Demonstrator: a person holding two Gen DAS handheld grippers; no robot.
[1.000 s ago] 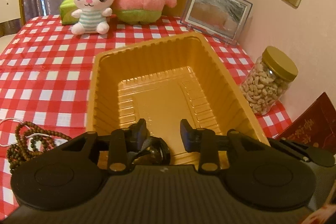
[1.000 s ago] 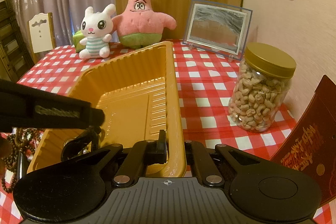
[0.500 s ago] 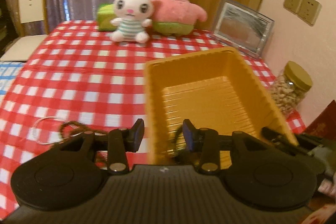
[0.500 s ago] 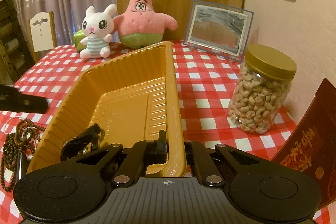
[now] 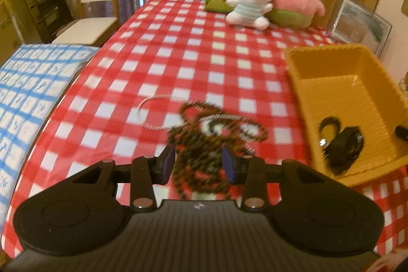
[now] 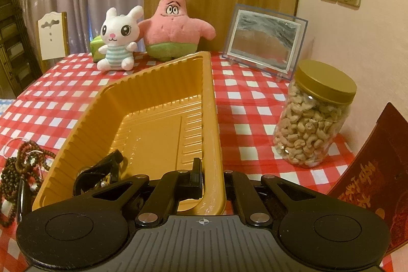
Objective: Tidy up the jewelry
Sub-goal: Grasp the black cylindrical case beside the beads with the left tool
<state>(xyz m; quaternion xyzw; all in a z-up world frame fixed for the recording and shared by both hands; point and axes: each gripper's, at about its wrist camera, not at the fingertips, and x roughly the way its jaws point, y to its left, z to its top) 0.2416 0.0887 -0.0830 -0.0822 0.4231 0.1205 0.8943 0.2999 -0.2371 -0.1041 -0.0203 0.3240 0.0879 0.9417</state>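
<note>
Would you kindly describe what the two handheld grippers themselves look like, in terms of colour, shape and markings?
Both are matte black. The left gripper has a ribbed body, two rounded lobes with circular recesses, silver rivets on its linkage bars, and blue pads on its fingers. The right gripper shares that build, with a small white crosshair mark at the centre of its body; its fingers look black. No cables or sleeves are visible.

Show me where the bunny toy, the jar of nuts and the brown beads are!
bunny toy [image 6: 116, 42]: right wrist view, on its face.
jar of nuts [image 6: 312, 124]: right wrist view, on its clear side.
brown beads [image 5: 201, 152]: left wrist view, middle of the pile.
</note>
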